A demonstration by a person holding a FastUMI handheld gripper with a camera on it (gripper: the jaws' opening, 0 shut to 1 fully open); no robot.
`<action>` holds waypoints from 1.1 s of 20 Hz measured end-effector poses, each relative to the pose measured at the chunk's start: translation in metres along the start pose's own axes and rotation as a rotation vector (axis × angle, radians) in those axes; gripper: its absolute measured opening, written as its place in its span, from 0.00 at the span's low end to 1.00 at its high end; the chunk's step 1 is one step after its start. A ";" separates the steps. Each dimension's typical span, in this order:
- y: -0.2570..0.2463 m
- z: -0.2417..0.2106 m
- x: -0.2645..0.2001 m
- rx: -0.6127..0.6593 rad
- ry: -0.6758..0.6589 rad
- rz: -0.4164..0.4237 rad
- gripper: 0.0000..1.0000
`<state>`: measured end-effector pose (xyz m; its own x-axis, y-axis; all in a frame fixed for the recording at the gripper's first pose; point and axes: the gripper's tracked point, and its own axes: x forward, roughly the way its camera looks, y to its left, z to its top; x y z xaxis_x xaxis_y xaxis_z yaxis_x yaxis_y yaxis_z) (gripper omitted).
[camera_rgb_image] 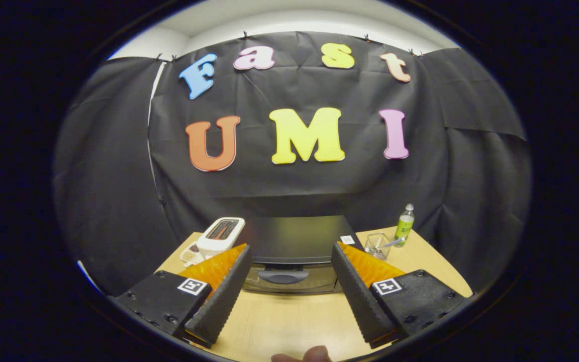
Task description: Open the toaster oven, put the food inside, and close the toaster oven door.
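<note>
The light wooden tabletop (pixel 289 322) carries a black toaster oven (pixel 294 251) at its far edge against the booth wall, door closed, its handle (pixel 283 275) facing forward. The hand-held gripper (pixel 289 296) hovers above the tabletop with its 2 fingers spread wide and holding nothing; the oven lies just beyond them, centred in the gap. A white toaster (pixel 220 235) stands beside the oven toward the far-left corner, a clear glass (pixel 376 245) and a green bottle (pixel 404 224) toward the far-right corner.

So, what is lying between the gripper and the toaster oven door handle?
Nothing: in the gripper view, bare wooden table lies between the open gripper and the handle of the closed toaster oven.
</note>
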<state>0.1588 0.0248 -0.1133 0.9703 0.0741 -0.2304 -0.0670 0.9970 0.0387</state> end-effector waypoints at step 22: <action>0.008 -0.113 0.144 -0.027 0.187 -0.035 1.00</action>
<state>0.2715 0.0460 -0.2556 0.9122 0.0400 -0.4077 -0.0429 0.9991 0.0021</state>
